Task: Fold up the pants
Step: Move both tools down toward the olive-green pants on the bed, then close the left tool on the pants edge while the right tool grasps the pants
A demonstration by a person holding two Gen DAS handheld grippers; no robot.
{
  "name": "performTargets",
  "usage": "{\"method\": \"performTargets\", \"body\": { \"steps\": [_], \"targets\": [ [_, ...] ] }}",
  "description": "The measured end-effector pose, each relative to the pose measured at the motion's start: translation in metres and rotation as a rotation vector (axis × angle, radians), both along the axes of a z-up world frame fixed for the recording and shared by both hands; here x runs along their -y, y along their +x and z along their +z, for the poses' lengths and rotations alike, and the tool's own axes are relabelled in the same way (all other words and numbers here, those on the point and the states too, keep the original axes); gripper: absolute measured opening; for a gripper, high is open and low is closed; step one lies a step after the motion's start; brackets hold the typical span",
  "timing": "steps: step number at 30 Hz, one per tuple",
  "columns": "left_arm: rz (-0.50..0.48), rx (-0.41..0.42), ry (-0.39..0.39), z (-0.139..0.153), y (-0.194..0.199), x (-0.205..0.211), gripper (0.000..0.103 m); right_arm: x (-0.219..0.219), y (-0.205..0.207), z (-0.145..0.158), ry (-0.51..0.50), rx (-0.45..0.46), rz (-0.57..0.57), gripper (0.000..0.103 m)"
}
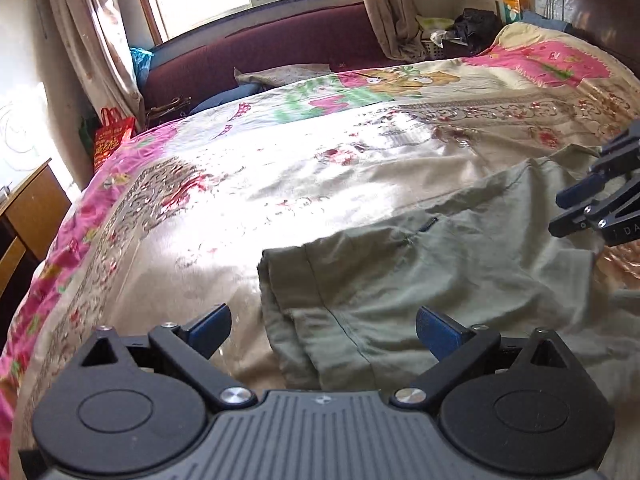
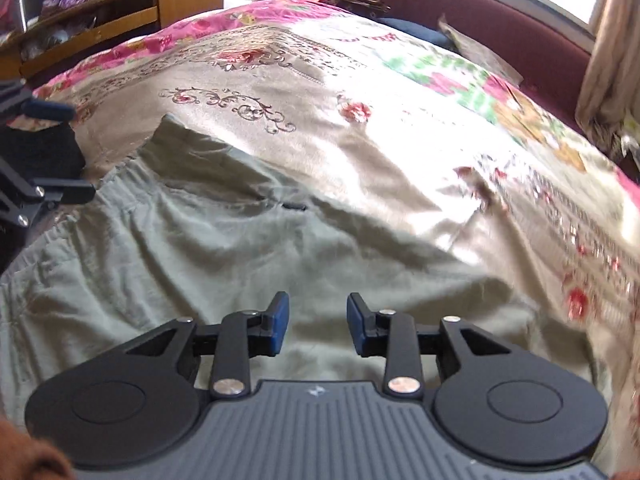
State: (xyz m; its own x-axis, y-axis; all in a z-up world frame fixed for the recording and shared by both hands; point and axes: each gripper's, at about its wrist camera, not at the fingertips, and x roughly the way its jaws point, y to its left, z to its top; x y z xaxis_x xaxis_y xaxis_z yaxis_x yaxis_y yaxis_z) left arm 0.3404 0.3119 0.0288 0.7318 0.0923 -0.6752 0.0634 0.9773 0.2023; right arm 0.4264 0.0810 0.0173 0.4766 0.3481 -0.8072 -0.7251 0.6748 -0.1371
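Olive-green pants point(image 1: 420, 276) lie partly folded on the bed, with a hemmed edge near the left wrist view's centre. They also fill the lower left of the right wrist view point(image 2: 168, 248). My left gripper point(image 1: 323, 330) is wide open just above the pants' hem, holding nothing. My right gripper point(image 2: 318, 322) is open over the pants' cloth, empty. It also shows at the right edge of the left wrist view point(image 1: 576, 208), over the pants' far side. The left gripper shows at the left edge of the right wrist view point(image 2: 52, 148).
The bed point(image 1: 280, 176) has a shiny floral cover with a pink border. A maroon headboard point(image 1: 260, 52) and window sit behind. A wooden cabinet point(image 2: 120, 4) and red bag point(image 1: 112, 132) stand beside the bed. Clutter is piled at the far right corner point(image 1: 472, 28).
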Motion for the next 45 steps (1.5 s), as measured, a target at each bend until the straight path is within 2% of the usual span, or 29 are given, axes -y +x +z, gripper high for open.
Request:
{"method": "performTargets", "body": {
  "steps": [4,8,12,16,18,20,21,23,24,28,34,35,39,40,45],
  "targets": [
    [-0.018,-0.017,-0.003,-0.009,0.046,-0.014,0.103,-0.013,0.056,-0.009,-0.097,0.041,0.08,0.038],
    [-0.073,-0.055,0.026,-0.025,0.074,-0.014,0.103,-0.02,0.094,-0.029,-0.18,0.024,0.157,0.038],
    [-0.137,-0.098,0.045,-0.033,0.086,-0.017,0.103,-0.021,0.114,-0.051,-0.24,-0.04,0.237,0.038],
    [-0.149,-0.159,0.007,-0.04,0.095,-0.027,0.102,-0.02,0.119,-0.067,-0.262,-0.087,0.309,0.037],
    [-0.138,-0.192,0.009,-0.049,0.102,-0.031,0.093,-0.021,0.122,-0.072,-0.266,-0.099,0.324,0.036],
    [-0.109,-0.206,0.021,-0.055,0.109,-0.034,0.079,-0.02,0.126,-0.072,-0.253,-0.118,0.313,0.033],
    [-0.094,-0.212,0.006,-0.056,0.112,-0.037,0.077,-0.02,0.127,-0.072,-0.245,-0.128,0.309,0.029],
    [-0.061,-0.222,-0.033,-0.058,0.117,-0.042,0.061,-0.019,0.127,-0.072,-0.242,-0.14,0.297,0.013],
    [-0.051,-0.225,-0.043,-0.057,0.118,-0.043,0.06,-0.018,0.126,-0.072,-0.243,-0.147,0.292,0.002],
    [-0.053,-0.214,-0.04,-0.051,0.115,-0.036,0.04,-0.012,0.117,-0.059,-0.234,-0.112,0.251,0.0],
    [-0.062,-0.122,-0.019,-0.024,0.093,-0.025,0.034,0.0,0.087,-0.021,-0.219,-0.051,0.288,0.0],
    [-0.065,-0.105,-0.027,-0.017,0.088,-0.024,0.034,0.0,0.085,-0.019,-0.235,-0.019,0.293,0.001],
    [-0.089,-0.042,-0.065,0.012,0.06,-0.019,0.033,-0.005,0.083,-0.026,-0.31,0.059,0.321,0.033],
    [-0.1,-0.027,-0.071,0.019,0.051,-0.017,0.033,-0.005,0.082,-0.026,-0.312,0.066,0.334,0.038],
    [-0.202,0.016,-0.097,0.052,-0.008,-0.001,0.033,-0.007,0.07,-0.024,-0.356,0.09,0.45,0.047]
  ]
}}
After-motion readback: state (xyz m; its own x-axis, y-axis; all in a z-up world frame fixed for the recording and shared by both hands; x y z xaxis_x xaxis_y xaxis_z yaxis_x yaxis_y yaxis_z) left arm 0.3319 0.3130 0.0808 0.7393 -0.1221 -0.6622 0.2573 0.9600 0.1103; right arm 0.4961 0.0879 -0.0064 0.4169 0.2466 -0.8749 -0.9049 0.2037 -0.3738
